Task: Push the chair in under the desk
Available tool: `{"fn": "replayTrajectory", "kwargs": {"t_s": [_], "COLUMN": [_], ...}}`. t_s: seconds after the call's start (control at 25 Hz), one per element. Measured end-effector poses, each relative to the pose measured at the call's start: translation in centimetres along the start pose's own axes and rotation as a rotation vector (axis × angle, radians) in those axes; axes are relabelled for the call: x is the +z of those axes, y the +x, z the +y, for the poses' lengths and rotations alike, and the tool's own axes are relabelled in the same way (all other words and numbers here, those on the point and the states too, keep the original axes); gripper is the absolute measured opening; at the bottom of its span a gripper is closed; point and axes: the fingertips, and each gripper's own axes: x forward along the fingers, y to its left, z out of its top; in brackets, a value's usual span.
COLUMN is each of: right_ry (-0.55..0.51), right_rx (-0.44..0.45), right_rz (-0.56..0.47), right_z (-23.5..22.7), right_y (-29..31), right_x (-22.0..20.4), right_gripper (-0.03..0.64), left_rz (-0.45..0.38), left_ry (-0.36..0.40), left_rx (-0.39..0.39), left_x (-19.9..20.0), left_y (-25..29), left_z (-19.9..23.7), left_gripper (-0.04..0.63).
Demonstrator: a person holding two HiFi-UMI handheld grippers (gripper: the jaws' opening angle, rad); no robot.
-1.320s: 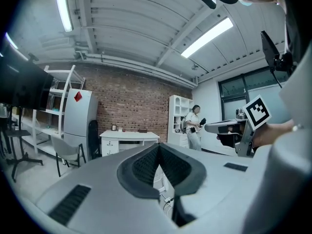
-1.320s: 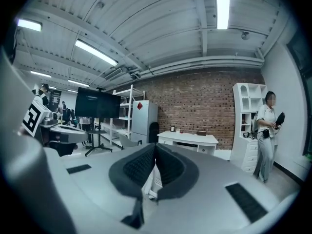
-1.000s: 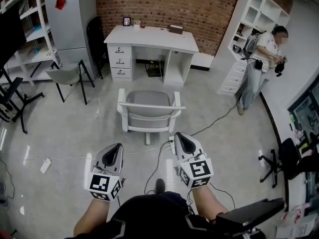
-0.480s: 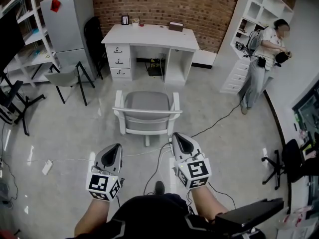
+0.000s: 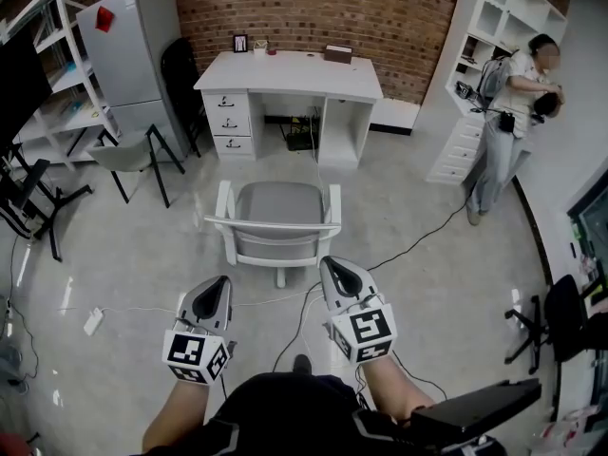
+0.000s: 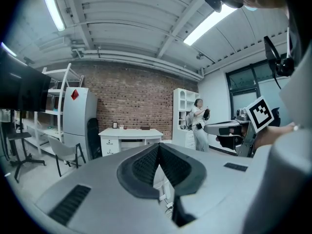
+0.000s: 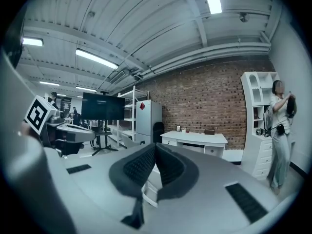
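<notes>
A grey armchair with a white frame [image 5: 277, 218] stands on the floor, its back toward me, a little way short of the white desk [image 5: 290, 71] by the brick wall. My left gripper [image 5: 219, 286] hovers just behind the chair's left rear, shut and empty. On the other side my right gripper [image 5: 335, 268] is shut too, holding nothing, close to the chair's right rear corner. Neither touches the chair. In the left gripper view the desk [image 6: 129, 135] shows past the shut jaws; the right gripper view shows the desk [image 7: 195, 139] and a bit of white chair frame [image 7: 151, 186] below the jaws.
A person [image 5: 503, 131] stands at the right by a white shelf unit [image 5: 475, 74]. A folding chair [image 5: 133, 155] and a fridge [image 5: 128, 50] are at the left. Cables [image 5: 408, 240] trail across the floor. Black office chairs [image 5: 556, 316] sit at the right edge.
Both grippers have come forward toward the chair's back, which now lies closer to them in the head view. The jaws stay shut. The chair itself has not shifted.
</notes>
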Motion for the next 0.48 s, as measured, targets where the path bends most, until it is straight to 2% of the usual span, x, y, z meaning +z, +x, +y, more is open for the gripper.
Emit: {"fn": "replayTrajectory", "kwargs": {"t_s": [0.24,0.48], "right_ry": [-0.015,-0.011], "right_rx": [0.049,0.047], "right_rz": [-0.019,-0.033], "right_z": [-2.2,-4.3], "right_y": [0.7,1.5], "right_x": [0.1,0.2], "right_gripper": [0.009,0.009], "left_rz": [0.003,0.006], "left_ry": [-0.003,0.015], "left_rx": [0.048,0.067], "left_x": [0.3,0.7], "left_y": [2.2,3.3], "left_z": [-1.0,-1.6], "left_gripper": [0.008,0.008]}}
